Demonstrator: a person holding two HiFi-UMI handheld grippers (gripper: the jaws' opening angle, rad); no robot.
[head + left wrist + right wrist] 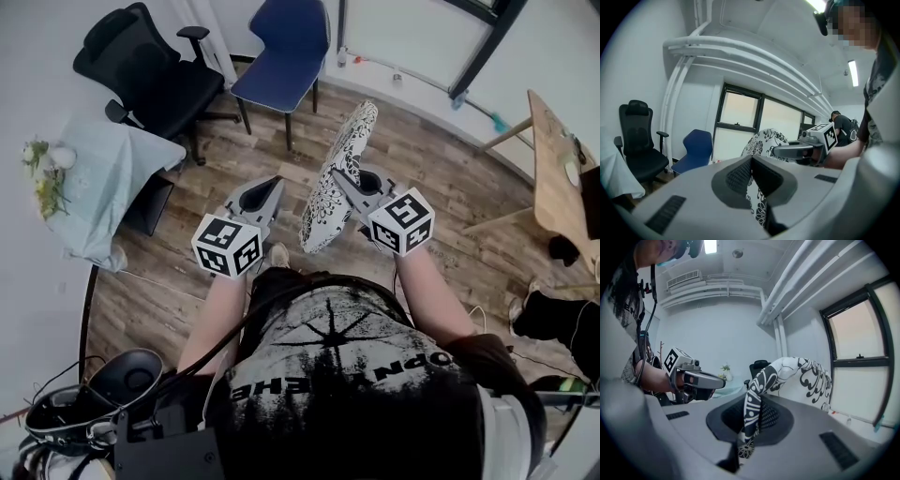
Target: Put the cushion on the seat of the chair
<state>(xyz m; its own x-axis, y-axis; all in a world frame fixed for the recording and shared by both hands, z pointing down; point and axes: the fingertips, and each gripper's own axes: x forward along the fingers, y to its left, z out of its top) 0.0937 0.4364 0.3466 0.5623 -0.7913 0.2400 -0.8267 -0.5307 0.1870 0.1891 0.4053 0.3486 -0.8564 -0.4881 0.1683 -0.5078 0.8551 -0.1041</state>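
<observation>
Since right gripper (343, 178) is clamped on one edge of the cushion (353, 131) and left gripper (271, 185) is closed empty, level it flat over the blue chair (277, 82) seat before releasing.

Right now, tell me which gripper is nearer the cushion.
Right. The right gripper is clamped on the cushion at its edge; the left gripper, jaws shut and empty, sits apart to the cushion's left in the head view.
</observation>
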